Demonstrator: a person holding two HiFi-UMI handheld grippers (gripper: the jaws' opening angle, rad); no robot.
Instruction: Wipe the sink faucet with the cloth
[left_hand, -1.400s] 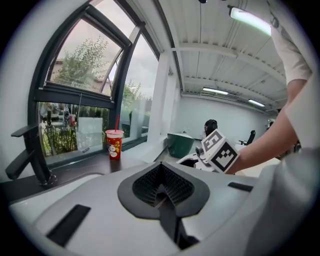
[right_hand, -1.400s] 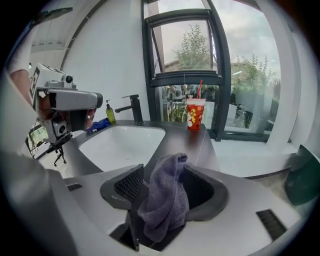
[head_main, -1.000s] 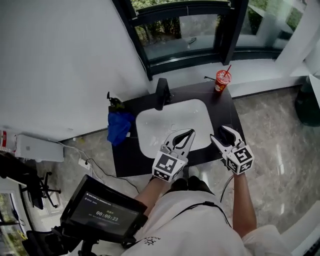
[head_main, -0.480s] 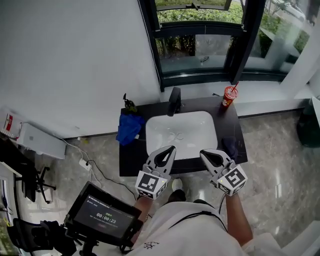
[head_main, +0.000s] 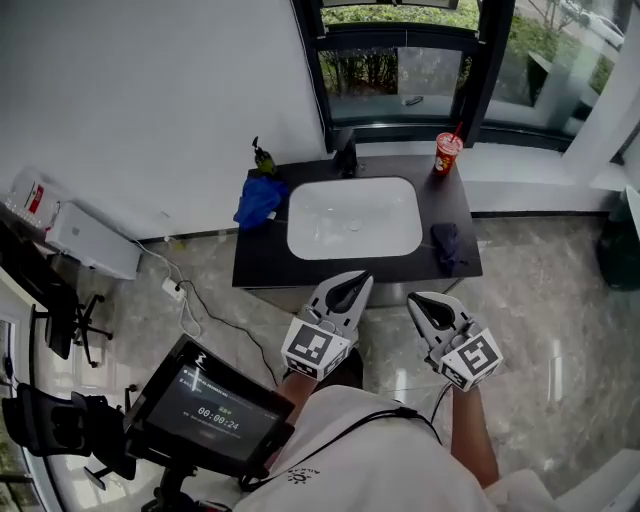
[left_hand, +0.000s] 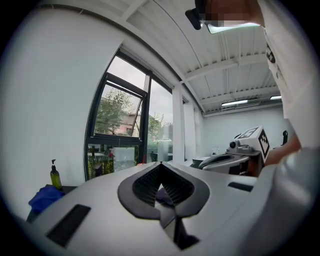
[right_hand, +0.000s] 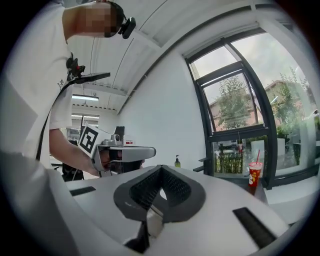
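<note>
The black faucet (head_main: 346, 157) stands at the back of the white sink (head_main: 300, 235), which is set in a dark counter (head_main: 262, 262). A dark purple cloth (head_main: 446, 246) lies crumpled on the counter to the right of the basin, with nothing touching it. Both grippers hover over the floor in front of the counter, apart from it and pointing level. My left gripper (head_main: 362, 278) (left_hand: 160, 164) is shut and empty. My right gripper (head_main: 415, 298) (right_hand: 160, 167) is also shut and holds nothing.
A blue cloth (head_main: 258, 200) (left_hand: 45, 197) and a soap bottle (head_main: 262, 157) (right_hand: 177, 161) sit at the counter's left end. A red cup with a straw (head_main: 446, 153) (right_hand: 255, 175) stands back right. A screen (head_main: 205, 408), a white box (head_main: 90, 245) and cables (head_main: 190, 310) are on the floor at the left.
Both grippers have pulled back from over the sink counter toward the person. The right gripper was over the dark cloth; the cloth now lies uncovered on the counter.
</note>
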